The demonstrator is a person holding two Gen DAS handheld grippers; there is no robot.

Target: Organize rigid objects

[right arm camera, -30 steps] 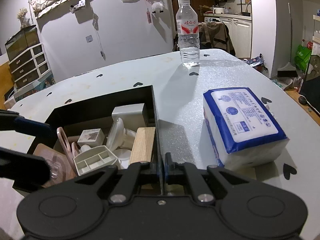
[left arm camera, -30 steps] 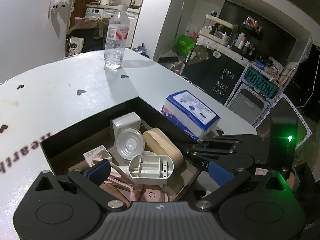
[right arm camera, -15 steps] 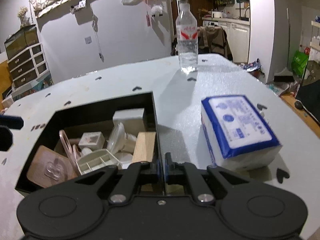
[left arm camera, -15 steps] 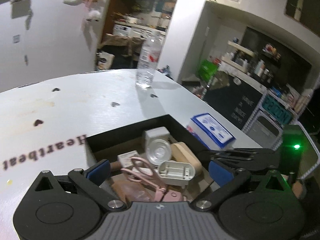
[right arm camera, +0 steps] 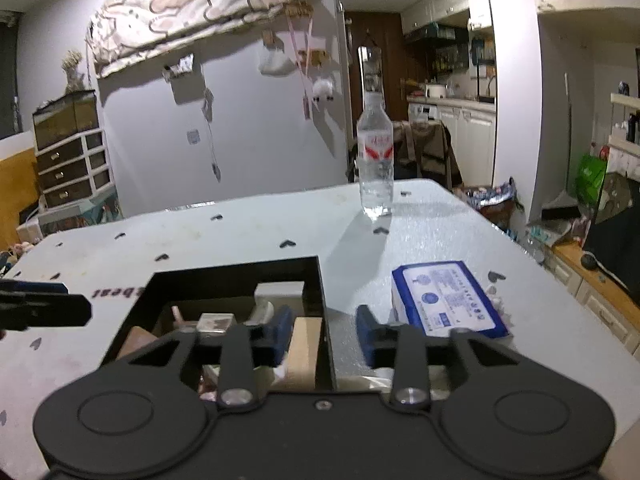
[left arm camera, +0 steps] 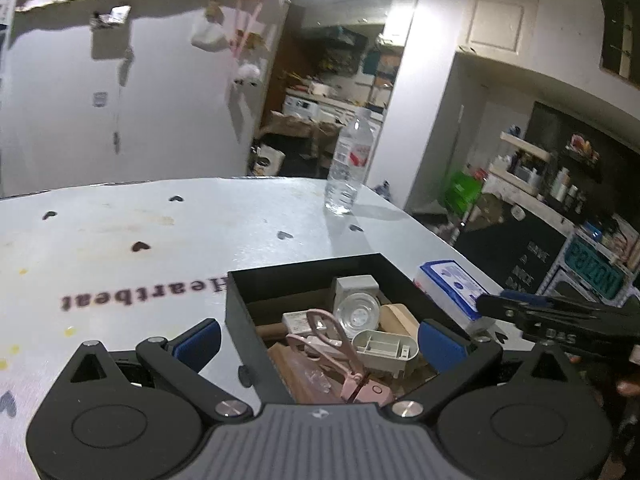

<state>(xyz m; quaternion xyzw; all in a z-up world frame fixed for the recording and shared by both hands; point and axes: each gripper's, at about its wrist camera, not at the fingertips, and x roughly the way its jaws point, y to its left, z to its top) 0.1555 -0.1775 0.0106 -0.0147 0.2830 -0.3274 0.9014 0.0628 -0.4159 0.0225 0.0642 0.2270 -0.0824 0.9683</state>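
My right tool has just been opening, nothing between; left tool gapes empty. The scissors ahead look stiff, slippery: I'd grip the handles.

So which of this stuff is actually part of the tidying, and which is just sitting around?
Part of the job:
black box
pink scissors
grey divided tray
wooden block
clear round lid

Just lying about:
water bottle
blue tissue pack

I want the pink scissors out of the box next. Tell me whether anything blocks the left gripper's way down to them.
Nothing visible does. The pink scissors lie on top of the clutter in the black box, uncovered. The left gripper is open, with the scissors showing between its fingers. The grey divided tray lies close beside them.
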